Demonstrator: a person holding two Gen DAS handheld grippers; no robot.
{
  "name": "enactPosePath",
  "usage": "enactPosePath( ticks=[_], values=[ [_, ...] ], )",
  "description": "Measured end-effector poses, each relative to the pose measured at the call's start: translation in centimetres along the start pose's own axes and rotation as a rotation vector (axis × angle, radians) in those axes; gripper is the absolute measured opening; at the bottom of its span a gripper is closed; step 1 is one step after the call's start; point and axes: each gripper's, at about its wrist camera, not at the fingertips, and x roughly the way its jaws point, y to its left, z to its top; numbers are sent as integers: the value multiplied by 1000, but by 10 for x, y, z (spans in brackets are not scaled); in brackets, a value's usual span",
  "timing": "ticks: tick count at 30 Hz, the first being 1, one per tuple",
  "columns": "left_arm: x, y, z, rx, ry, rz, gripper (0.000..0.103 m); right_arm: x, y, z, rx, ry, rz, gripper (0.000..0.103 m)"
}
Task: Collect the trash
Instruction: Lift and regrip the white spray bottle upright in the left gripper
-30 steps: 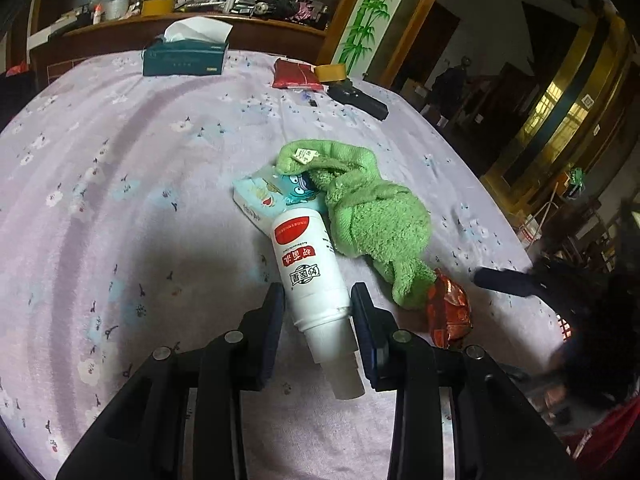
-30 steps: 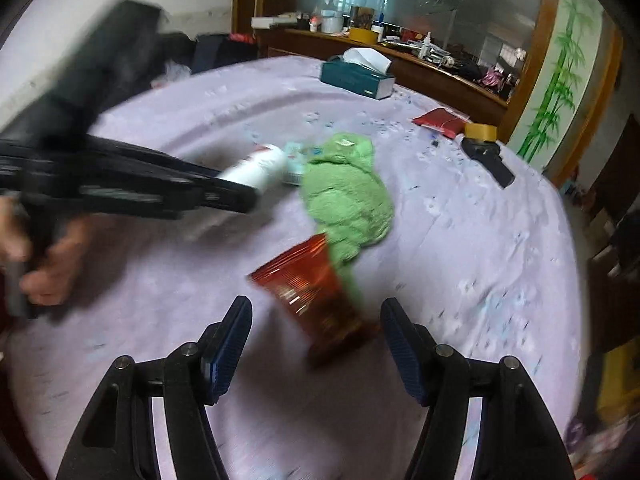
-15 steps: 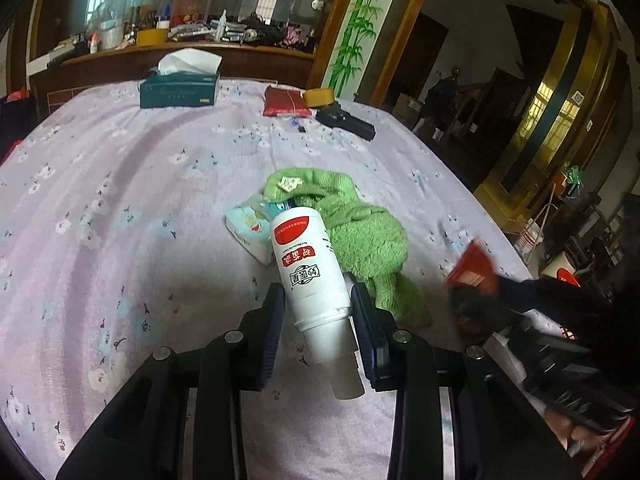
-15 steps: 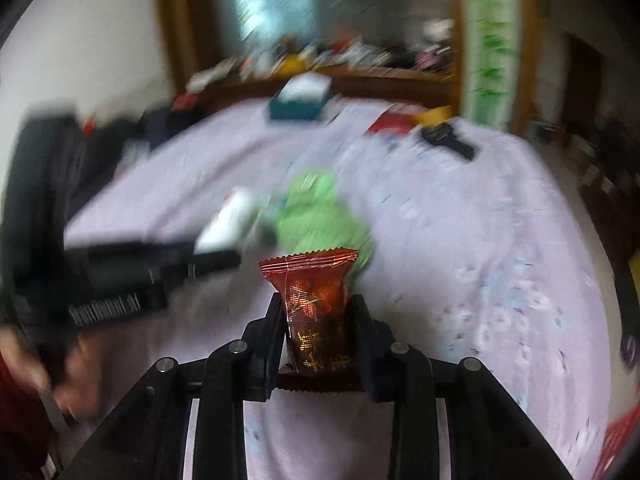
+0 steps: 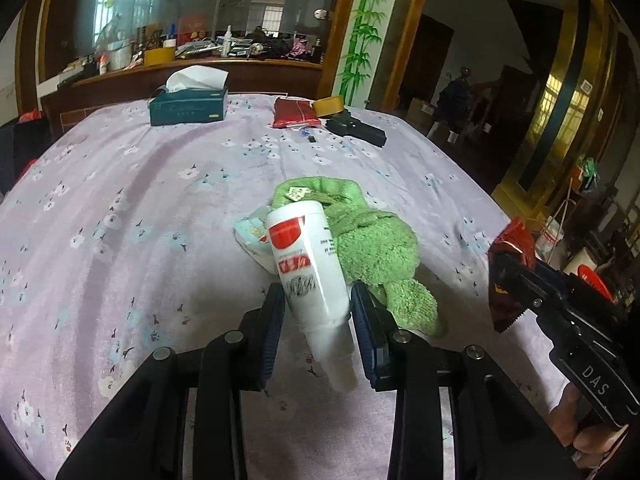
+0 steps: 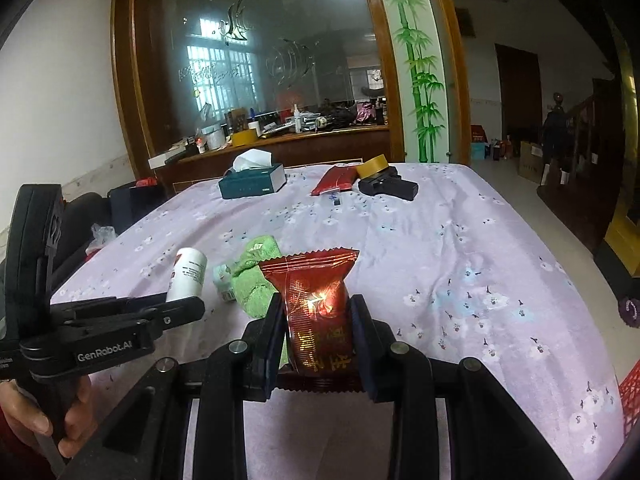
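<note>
My left gripper is shut on a white bottle with a red label and holds it above the purple flowered tablecloth. My right gripper is shut on a red snack wrapper, lifted off the table. The wrapper also shows at the right of the left wrist view. The bottle also shows in the right wrist view, held in the left gripper. A green towel and a small light-blue packet lie on the cloth under the bottle.
At the far end of the table lie a dark green tissue box, a red packet, a roll of yellow tape and a black device. A wooden counter with clutter stands behind. A red basket is at the right edge.
My right gripper closed on the red wrapper and lifted it off the cloth. My left gripper raised the white bottle, tilting it more upright.
</note>
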Motion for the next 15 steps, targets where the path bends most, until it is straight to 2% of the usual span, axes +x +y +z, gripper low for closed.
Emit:
enactPosePath(
  ticks=[10, 15],
  values=[
    [-3, -13, -2, 63, -29, 28, 32, -4, -3, -4, 4, 3, 13, 34],
    [-1, -6, -2, 23, 4, -3, 32, -4, -2, -3, 3, 6, 6, 34]
  ],
)
